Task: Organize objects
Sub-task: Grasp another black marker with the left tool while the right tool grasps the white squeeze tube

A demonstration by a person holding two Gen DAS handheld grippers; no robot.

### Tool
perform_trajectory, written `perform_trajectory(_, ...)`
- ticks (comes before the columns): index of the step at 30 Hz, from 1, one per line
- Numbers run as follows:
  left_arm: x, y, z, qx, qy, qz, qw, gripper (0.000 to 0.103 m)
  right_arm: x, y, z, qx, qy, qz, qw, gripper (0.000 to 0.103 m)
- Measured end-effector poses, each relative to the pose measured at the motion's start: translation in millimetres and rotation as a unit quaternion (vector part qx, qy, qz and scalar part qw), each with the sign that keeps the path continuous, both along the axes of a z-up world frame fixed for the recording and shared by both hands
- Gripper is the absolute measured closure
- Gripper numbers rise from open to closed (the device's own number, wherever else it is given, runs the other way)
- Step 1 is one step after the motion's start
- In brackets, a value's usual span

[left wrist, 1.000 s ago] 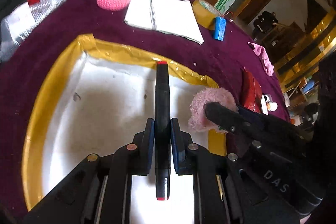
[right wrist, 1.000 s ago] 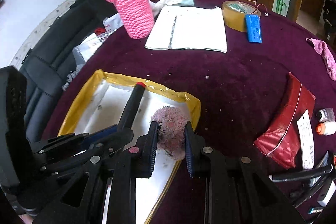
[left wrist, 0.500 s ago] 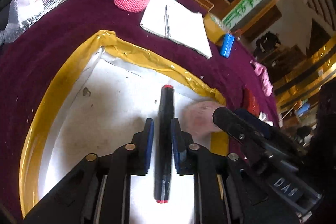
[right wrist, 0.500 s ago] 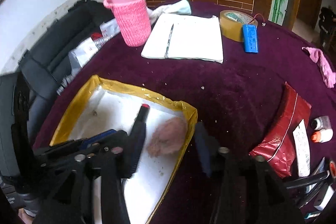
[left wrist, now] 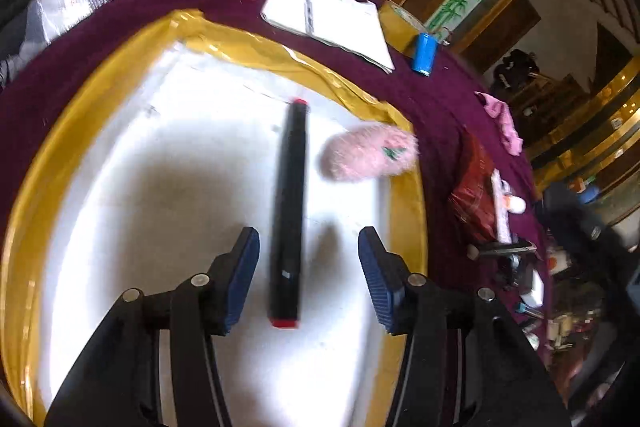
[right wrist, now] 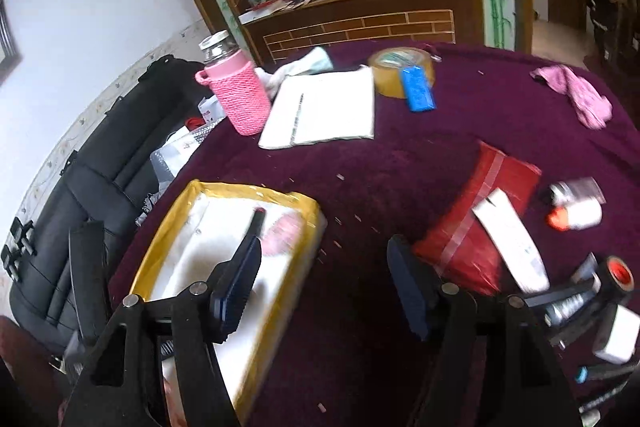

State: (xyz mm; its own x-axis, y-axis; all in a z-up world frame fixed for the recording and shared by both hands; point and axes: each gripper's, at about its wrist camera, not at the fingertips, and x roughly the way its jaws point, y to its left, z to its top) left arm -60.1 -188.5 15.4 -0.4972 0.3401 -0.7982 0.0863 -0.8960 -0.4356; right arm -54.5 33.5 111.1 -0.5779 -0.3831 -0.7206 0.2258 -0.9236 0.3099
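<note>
**Both items released into tray**

Left wrist view: since a second ago the black marker (left wrist: 289, 211) has left my left gripper (left wrist: 308, 279); its jaws have just been opening and stand apart, the marker lying between them untouched on the white floor of the yellow-rimmed tray (left wrist: 72, 131). Pink pom-pom (left wrist: 368, 155) rests at the tray's right rim.

Right wrist view: right gripper (right wrist: 324, 287) has also just been opening, jaws wide, nothing between, above the purple cloth (right wrist: 400, 167) beside the tray (right wrist: 168, 231). I read no labels.

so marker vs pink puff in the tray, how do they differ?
The marker is long, thin, black and hard with red ends; the puff is short, rounded, pale pink and fuzzy. The marker lies mid-tray between the open left gripper's fingers; the puff sits by the tray's yellow rim. Both lie loose, ungripped.
</note>
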Motion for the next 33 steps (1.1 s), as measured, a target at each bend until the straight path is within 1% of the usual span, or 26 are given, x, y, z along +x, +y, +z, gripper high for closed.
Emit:
perform_trajectory(3, 15, 1, 0, 0.009, 0.002, -0.007, 0.9999, 0.053, 15, 36, -4, -0.015, -0.008, -0.014, 1.000, 0.042)
perform_trajectory(6, 19, -2, 1, 0.044, 0.002, -0.021, 0.9988, 0.053, 32, 78, -6, -0.024, 0.000, -0.042, 0.999, 0.042)
perform_trajectory(7, 19, -3, 5, 0.048, 0.006, -0.021, 0.9986, 0.053, 37, 94, -7, -0.020, 0.005, -0.054, 0.998, 0.042)
perform_trajectory(10, 30, 5, 33, 0.045, 0.041, -0.027, 0.9978, 0.052, 41, 137, -8, -0.019, 0.006, -0.090, 0.996, 0.042)
perform_trajectory(11, 37, 15, 47, 0.046, 0.060, -0.038, 0.9964, 0.051, 41, 155, -8, -0.028, 0.004, -0.106, 0.994, 0.042)
perform_trajectory(12, 44, 24, 57, 0.043, 0.075, -0.049, 0.9950, 0.046, 40, 164, -8, -0.033, 0.003, -0.114, 0.993, 0.041)
perform_trajectory(13, 50, 34, 65, 0.041, 0.087, -0.059, 0.9936, 0.040, 36, 174, -8, -0.036, 0.000, -0.119, 0.992, 0.038)
perform_trajectory(15, 60, 59, 77, 0.035, 0.106, -0.083, 0.9903, 0.033, 26, 186, -10, -0.038, -0.006, -0.118, 0.992, 0.037)
perform_trajectory(16, 63, 74, 78, 0.032, 0.105, -0.098, 0.9890, 0.032, 19, 189, -13, -0.038, -0.011, -0.113, 0.993, 0.037)
perform_trajectory(19, 65, 113, 67, 0.034, 0.077, -0.145, 0.9859, 0.032, 1, 192, -17, -0.039, -0.019, -0.100, 0.994, 0.037)
perform_trajectory(21, 64, 126, 58, 0.030, 0.060, -0.160, 0.9849, 0.032, -12, 189, -21, -0.044, -0.029, -0.088, 0.995, 0.037)
perform_trajectory(25, 64, 133, 44, 0.024, 0.042, -0.162, 0.9856, 0.032, -36, 168, -37, -0.055, -0.063, -0.046, 0.995, 0.037)
perform_trajectory(28, 63, 124, 45, 0.026, 0.044, -0.151, 0.9872, 0.032, -42, 142, -50, -0.085, -0.110, 0.030, 0.990, 0.036)
perform_trajectory(29, 64, 119, 46, 0.026, 0.045, -0.148, 0.9877, 0.033, -39, 133, -50, -0.091, -0.116, 0.054, 0.988, 0.036)
perform_trajectory(30, 64, 115, 47, 0.025, 0.048, -0.142, 0.9883, 0.032, -35, 123, -50, -0.102, -0.129, 0.082, 0.983, 0.036)
perform_trajectory(31, 63, 114, 47, 0.024, 0.050, -0.139, 0.9888, 0.033, -30, 113, -52, -0.124, -0.152, 0.115, 0.974, 0.036)
perform_trajectory(33, 61, 112, 46, 0.024, 0.048, -0.132, 0.9898, 0.032, -17, 94, -56, -0.149, -0.185, 0.174, 0.956, 0.036)
